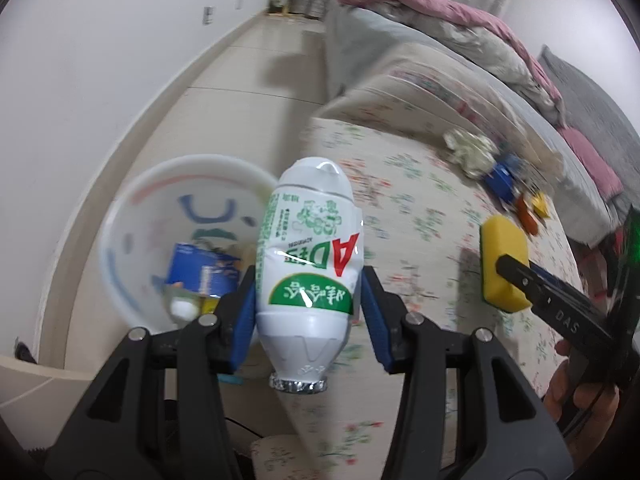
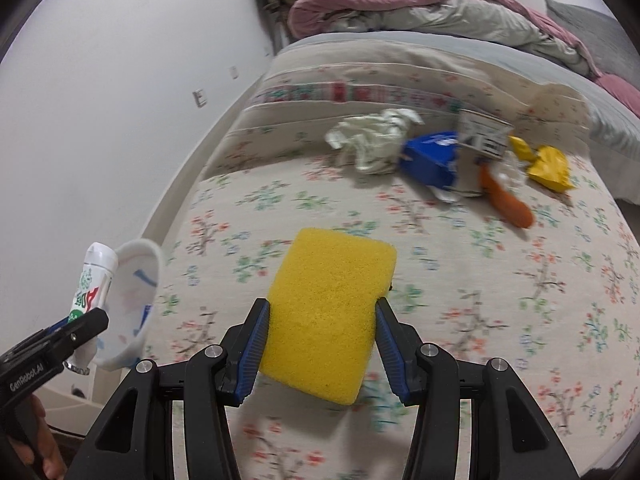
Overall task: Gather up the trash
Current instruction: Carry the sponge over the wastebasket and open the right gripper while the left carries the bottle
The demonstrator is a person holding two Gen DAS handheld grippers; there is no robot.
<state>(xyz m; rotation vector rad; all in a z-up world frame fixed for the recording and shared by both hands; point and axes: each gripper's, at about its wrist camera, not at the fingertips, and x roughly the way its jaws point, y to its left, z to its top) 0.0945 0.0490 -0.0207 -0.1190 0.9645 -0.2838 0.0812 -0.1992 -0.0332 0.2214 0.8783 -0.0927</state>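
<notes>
White plastic drink bottle with a green-and-red label and a foil-sealed mouth [image 1: 310, 264]: lower centre of the left wrist view, clamped across its dented middle in my left tongs [image 1: 310, 300], foil end toward me, base pointing away. Just to its left sits the white plastic basin with coloured stripes [image 1: 132, 216], already holding a blue carton and scraps. I judge the step in hand is dropping the bottle there. To do it well: carry the base past the near rim, tip it over the open bowl, and only then let go. A release too soon could bounce it off the rim.

Yellow rectangular sponge [image 2: 326, 320]: lower centre of the right wrist view, pinched at its near half by my right tongs [image 2: 320, 338], above the floral bedspread [image 2: 460, 280].

More trash lies upper right there: crumpled white paper [image 2: 372, 140], blue box [image 2: 430, 160], orange wrapper [image 2: 508, 200], yellow packet [image 2: 550, 168].

Room: the basin sits at the bedspread's left edge, with wall and floor beyond. The mid-bedspread is open for the right tongs to follow.
</notes>
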